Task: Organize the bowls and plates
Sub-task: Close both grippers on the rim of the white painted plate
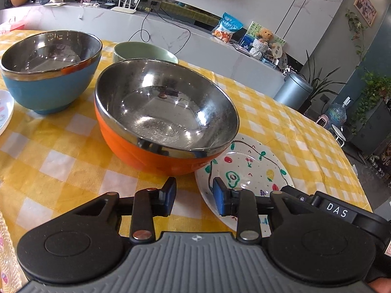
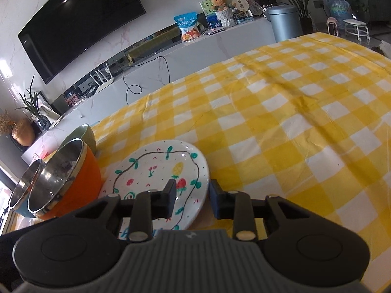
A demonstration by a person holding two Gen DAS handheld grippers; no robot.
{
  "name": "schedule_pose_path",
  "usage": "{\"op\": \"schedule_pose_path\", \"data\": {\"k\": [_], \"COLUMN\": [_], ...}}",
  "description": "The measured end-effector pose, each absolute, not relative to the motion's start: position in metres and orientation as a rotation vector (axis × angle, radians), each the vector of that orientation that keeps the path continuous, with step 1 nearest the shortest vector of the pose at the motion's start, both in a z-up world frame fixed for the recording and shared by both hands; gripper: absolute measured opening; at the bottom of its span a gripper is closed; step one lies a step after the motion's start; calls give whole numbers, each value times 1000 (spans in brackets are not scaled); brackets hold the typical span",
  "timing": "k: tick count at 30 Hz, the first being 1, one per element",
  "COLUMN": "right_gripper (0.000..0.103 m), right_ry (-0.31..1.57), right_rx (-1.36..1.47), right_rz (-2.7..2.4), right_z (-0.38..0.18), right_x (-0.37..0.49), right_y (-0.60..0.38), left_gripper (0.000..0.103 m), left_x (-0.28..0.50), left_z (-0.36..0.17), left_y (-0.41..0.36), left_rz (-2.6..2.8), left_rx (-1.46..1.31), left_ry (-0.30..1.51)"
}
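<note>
Both grippers are open and hold nothing: the right gripper [image 2: 191,197] hangs low over the near right rim of the painted plate [image 2: 156,171], one finger above the plate's face and the other past its rim over the cloth, so the rim lies in the gap with neither pad pressing it. To the plate's left, the left gripper [image 1: 194,196] hovers just short of the orange bowl [image 1: 146,156], its right finger above the plate's left edge and its left finger over bare cloth. That plate lies flat near the front edge of the surface [image 2: 293,122], which is covered in yellow check cloth, and the orange bowl sits touching or slightly over its left rim. Behind the orange bowl toward the far edge stands a green bowl [image 1: 144,51], and a blue bowl [image 1: 48,92] stands to its left; all three are upright, mouths up. Being round, none has a long axis; the plate's painted face looks upward. A good pickup of the plate probably means clearing the orange bowl first, then sliding one finger under the rim and pinching squarely so the plate stays level.
</note>
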State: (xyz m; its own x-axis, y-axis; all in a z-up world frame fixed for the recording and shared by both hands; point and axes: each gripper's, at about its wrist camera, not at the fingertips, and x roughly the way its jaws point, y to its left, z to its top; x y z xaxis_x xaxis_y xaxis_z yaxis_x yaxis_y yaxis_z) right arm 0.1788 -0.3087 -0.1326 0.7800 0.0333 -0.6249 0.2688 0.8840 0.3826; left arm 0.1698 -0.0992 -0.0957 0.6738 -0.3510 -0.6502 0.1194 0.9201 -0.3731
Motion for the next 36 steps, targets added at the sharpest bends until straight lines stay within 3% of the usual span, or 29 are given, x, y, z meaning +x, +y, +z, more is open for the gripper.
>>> {"op": "schedule_pose_path", "data": {"k": [1,3,18,22,24,28,31,36], "right_gripper": [21,13,9,9,12,28,28,22], "right_ry": [669,671,748,765,763,707,680,673], "right_rx": [471,462,540,548,536,550,599,721], "right_rz": [-141,-156,-135,-131,-118,-109,-72,-56], "right_z": [-133,-133,-125,-123,-123,-121,-125,-139], "right_x": [179,179,137,125,125,125,133,145], "right_y": [-309,-310,-309,-306,-306,-317,-330,-348], "left_gripper": [23,14,8,1,2,22,29,29], "left_x": [170,172,148,143,144,149,155,162], "left_z": [-96,-96,-88,-83,-80,-81,-84,-97], "left_y": [-100,-100,-87,-83,-80,-78,-80,-77], "left_rz": [-279,-310,-326,-336,-330,-325,-345,-367], "left_rx": [-311,-315,-293,-285,-291,-324,-353,-422], "left_ry": [796,800,834,838,832,813,789,802]}}
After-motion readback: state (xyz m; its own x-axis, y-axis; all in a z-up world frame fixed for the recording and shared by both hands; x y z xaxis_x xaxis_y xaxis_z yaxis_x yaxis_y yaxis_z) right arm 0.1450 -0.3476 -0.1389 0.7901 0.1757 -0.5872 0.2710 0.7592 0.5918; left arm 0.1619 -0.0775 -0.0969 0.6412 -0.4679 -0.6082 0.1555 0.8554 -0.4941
